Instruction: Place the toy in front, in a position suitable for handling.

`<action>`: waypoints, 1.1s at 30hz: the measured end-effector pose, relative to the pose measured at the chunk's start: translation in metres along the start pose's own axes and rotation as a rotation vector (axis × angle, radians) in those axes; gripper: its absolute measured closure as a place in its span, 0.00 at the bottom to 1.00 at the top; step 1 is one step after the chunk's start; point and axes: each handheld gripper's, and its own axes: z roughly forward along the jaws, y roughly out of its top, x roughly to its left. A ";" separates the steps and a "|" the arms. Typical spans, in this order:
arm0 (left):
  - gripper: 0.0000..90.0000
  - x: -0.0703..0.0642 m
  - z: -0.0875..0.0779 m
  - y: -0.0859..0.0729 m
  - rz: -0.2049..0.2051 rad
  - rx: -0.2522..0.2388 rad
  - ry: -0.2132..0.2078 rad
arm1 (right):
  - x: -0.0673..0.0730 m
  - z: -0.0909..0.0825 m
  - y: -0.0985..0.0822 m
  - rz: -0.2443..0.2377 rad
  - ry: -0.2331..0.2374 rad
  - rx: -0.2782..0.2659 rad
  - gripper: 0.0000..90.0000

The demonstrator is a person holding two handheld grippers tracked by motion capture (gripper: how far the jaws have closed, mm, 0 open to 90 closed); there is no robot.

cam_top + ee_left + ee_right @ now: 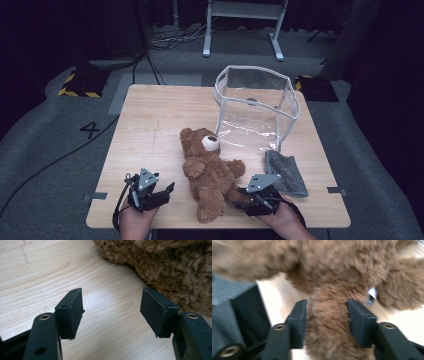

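Your right gripper (243,196) had the teddy bear's (209,170) leg between its jaws, with the pads against the fur on both sides in the right gripper view (327,322), so I'd call it clamped on the leg, though the frame was blurred and the hold looked shallow. Your left gripper (161,192) sat near the bear's other side, jaws apart with nothing between them and only bare table (150,120) under the gap; the fur lay just beyond its right pad (155,312). The bear lay on its back at mid-table, head toward the clear plastic bag (257,107), feet toward you. My read was that you were gripping it to load into that bag. To do that well, you needed a deeper bite up the leg, since plush slips out of a tip pinch. You also needed the left gripper on the body or an arm before lifting, so the bear wouldn't swing, and a head-first entry through the open top, which stood upright and unsupported and would likely tip if nudged. Count: one bear, one bag, one grey cloth (287,172) beside the bag, two grippers.
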 end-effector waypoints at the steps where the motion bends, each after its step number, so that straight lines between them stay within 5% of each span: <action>1: 0.39 0.001 0.000 -0.001 -0.002 -0.002 0.000 | -0.002 0.001 -0.002 0.003 -0.013 0.010 0.62; 7: 0.39 0.005 0.002 -0.003 -0.016 0.000 0.003 | -0.016 -0.007 -0.014 0.016 -0.043 0.023 0.68; 22: 0.39 0.003 0.004 0.003 -0.005 -0.012 -0.004 | -0.063 -0.032 -0.028 0.001 -0.216 0.069 0.57; 27: 0.38 0.002 0.005 0.010 0.002 -0.019 -0.023 | -0.082 -0.040 -0.031 0.069 -0.262 0.046 0.53; 33: 0.38 -0.004 0.009 0.033 0.020 -0.042 -0.062 | -0.082 -0.043 -0.031 0.099 -0.253 0.025 0.50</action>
